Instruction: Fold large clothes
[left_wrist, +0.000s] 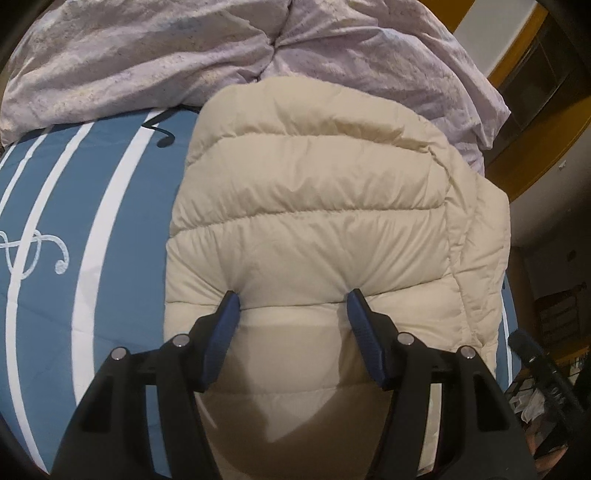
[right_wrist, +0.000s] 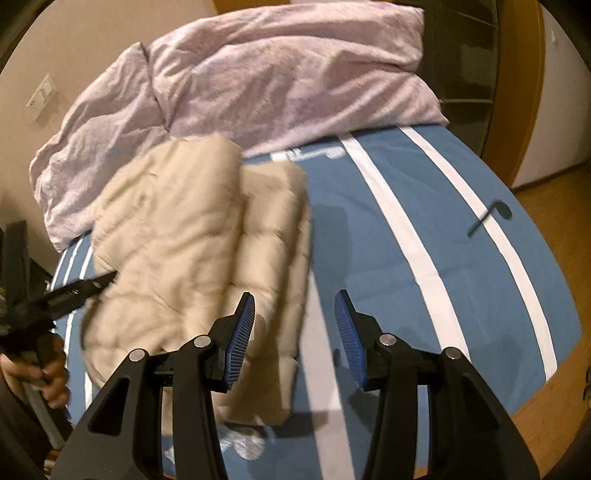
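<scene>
While the cream quilted down jacket (left_wrist: 332, 206) lies folded into a thick bundle on the blue bed cover with white stripes (left_wrist: 88, 229), close to the bed's side edge and with its far end just short of the crumpled lilac duvet (left_wrist: 155, 55) heaped along the far edge, I judge the step in hand to be pressing and settling the fold. My left gripper (left_wrist: 293, 302) points steeply down, its blue-padded fingers (left_wrist: 231, 306) spread apart and both tips dug into the puffy top panel, so the fabric dimples at each tip; nothing is pinched between them. To do this well I would push straight down and hold to squeeze the air out of the down, keeping the fingers wide so the load spreads, and avoid dragging sideways, which would likely slide the slippery shell and spring the layers open. From the right wrist view the jacket (right_wrist: 192, 236) looks blurred. My right gripper (right_wrist: 295, 317) hangs over the bed cover just beside the bundle's near corner, angled downward, its fingers apart and holding nothing. At the left of that view a hand (right_wrist: 44, 373) grips the left tool's handle. I would bring the right side in to steady the loose edge.
</scene>
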